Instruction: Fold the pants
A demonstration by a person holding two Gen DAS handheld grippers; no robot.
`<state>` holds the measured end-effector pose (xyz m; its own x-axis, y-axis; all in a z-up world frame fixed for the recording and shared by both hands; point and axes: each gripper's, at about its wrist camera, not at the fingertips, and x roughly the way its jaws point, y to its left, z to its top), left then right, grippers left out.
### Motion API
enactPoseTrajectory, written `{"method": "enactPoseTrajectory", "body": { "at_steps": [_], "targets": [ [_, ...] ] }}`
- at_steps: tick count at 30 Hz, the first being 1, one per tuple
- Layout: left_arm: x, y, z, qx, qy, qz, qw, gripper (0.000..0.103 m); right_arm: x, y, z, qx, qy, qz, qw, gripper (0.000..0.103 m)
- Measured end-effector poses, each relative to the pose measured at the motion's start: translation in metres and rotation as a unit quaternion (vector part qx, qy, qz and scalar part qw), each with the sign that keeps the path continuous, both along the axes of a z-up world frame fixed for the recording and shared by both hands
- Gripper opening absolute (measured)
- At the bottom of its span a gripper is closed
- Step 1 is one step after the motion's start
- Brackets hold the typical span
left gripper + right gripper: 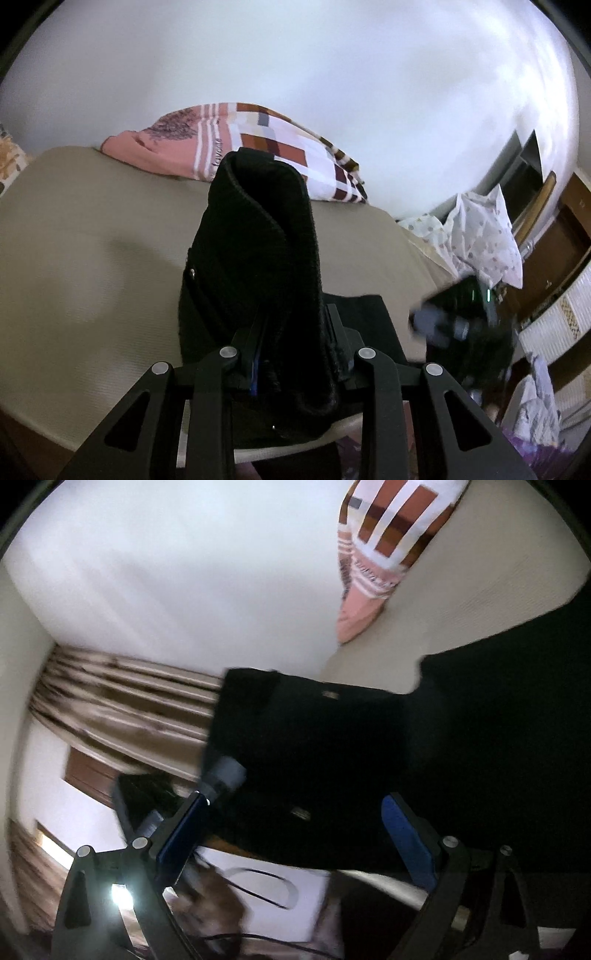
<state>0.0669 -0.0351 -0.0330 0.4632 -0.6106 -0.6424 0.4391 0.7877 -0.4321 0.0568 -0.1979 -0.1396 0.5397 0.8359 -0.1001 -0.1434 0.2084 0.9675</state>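
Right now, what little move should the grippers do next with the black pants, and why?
Probably close the right gripper on the black pants. The left gripper is already shut on a bunched, lifted part, while the right one is open, with dark cloth in front of its blue pads. Both need a hold to lay the fold on the beige bed.

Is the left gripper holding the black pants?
Yes, the left gripper is shut on a bunched fold of the black pants, lifting it above the beige bed.
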Motion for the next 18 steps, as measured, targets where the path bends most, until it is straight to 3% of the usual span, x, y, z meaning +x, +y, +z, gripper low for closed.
{"method": "enactPoseTrajectory", "body": {
  "at_steps": [3,7,9,15,18],
  "targets": [
    [-0.004,-0.011,-0.002,0.008,-0.002,-0.011,0.9999,0.028,0.016,0.003,0.017,0.003,0.013,0.021,1.000,0.095],
    [-0.007,-0.025,-0.007,0.016,-0.002,-0.025,0.9996,0.028,0.026,-0.001,0.043,-0.028,0.001,0.029,0.999,0.095],
    [-0.009,-0.031,-0.011,0.018,0.000,-0.032,0.9993,0.028,0.026,-0.004,0.051,-0.037,0.005,0.033,0.999,0.100],
    [-0.023,-0.063,-0.023,0.058,-0.015,-0.065,0.9960,0.028,0.033,-0.006,0.055,-0.102,0.039,0.046,0.993,0.100],
    [-0.035,-0.082,-0.032,0.086,-0.028,-0.086,0.9922,0.028,0.037,-0.001,0.049,-0.147,0.081,0.070,0.983,0.100]
  ]
}}
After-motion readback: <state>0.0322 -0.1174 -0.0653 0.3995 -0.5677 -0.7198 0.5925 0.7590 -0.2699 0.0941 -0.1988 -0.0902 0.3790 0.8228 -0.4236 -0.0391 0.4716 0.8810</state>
